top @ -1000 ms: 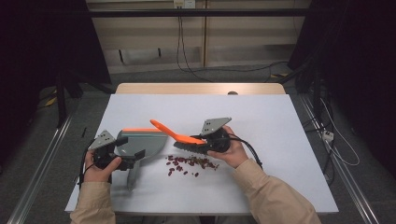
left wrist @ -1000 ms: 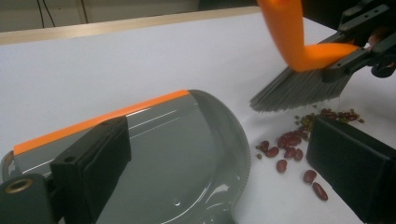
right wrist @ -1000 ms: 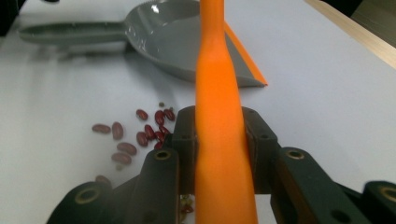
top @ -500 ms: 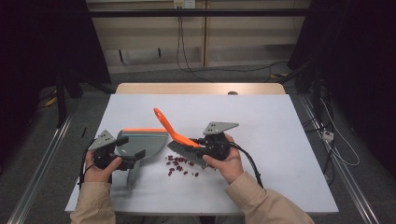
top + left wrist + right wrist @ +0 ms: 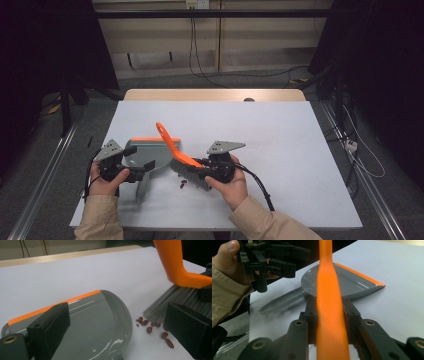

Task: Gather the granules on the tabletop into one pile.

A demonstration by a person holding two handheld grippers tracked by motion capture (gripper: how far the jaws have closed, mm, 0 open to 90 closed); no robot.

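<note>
Brush (image 5: 182, 161) swept left since before, bristles now over beans (image 5: 152, 326)

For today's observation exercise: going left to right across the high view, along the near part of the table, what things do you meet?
Left gripper → grey dustpan → orange-handled brush → right gripper → its black cable → bare white table.

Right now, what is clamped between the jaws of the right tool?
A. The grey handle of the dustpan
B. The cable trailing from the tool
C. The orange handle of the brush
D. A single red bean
C: in the right gripper view the right tool has its pads pressed on both sides of the brush's orange handle, while the dustpan lies apart on the table beyond it.
</note>
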